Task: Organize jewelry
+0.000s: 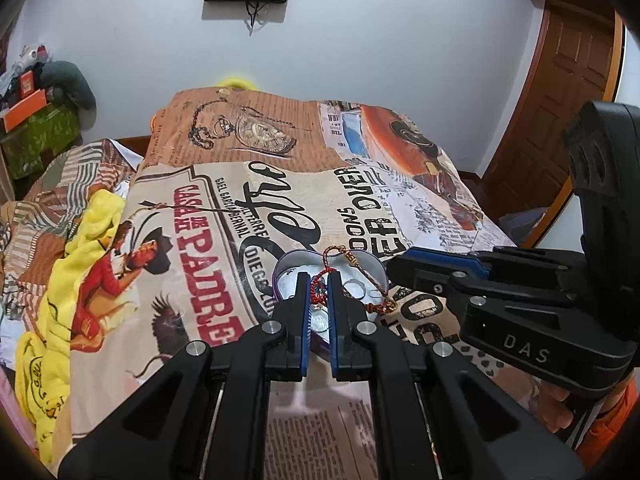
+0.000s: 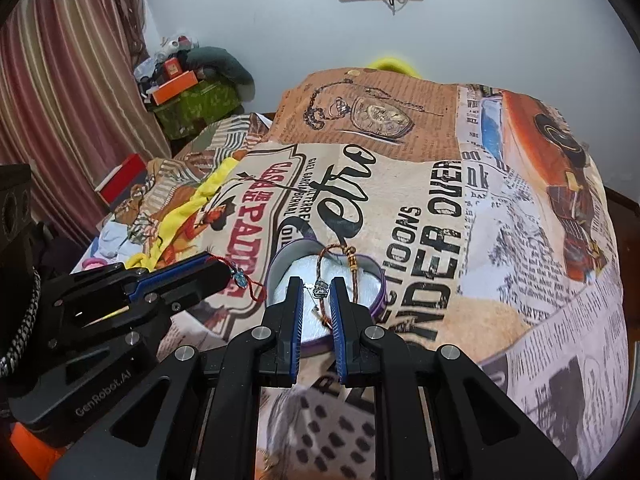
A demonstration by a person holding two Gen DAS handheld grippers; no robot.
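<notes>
A heart-shaped box with a purple rim [image 1: 280, 268] [image 2: 378, 280] and white lining lies on the printed bedspread. In the left wrist view my left gripper [image 1: 319, 282] is shut on a red cord bracelet [image 1: 316, 280], just over the box's near side. The right wrist view shows that red bracelet's [image 2: 250, 286] blue charm dangling from the left gripper [image 2: 222, 270], left of the box. My right gripper [image 2: 317, 285] is shut on a brown cord bracelet [image 2: 347, 280] [image 1: 352, 258] with a gold bead and a silver charm; its loop drapes across the box. The right gripper [image 1: 394, 269] hovers at the box's right edge.
A silver ring [image 1: 356, 289] and a round silver piece [image 1: 320, 322] lie inside the box. The bedspread [image 2: 500, 240] covers a raised mound. Yellow cloth [image 1: 80, 248] bunches at the left. Boxes and clutter [image 2: 180, 92] stand by the curtain, and a wooden door [image 1: 560, 120] is at the right.
</notes>
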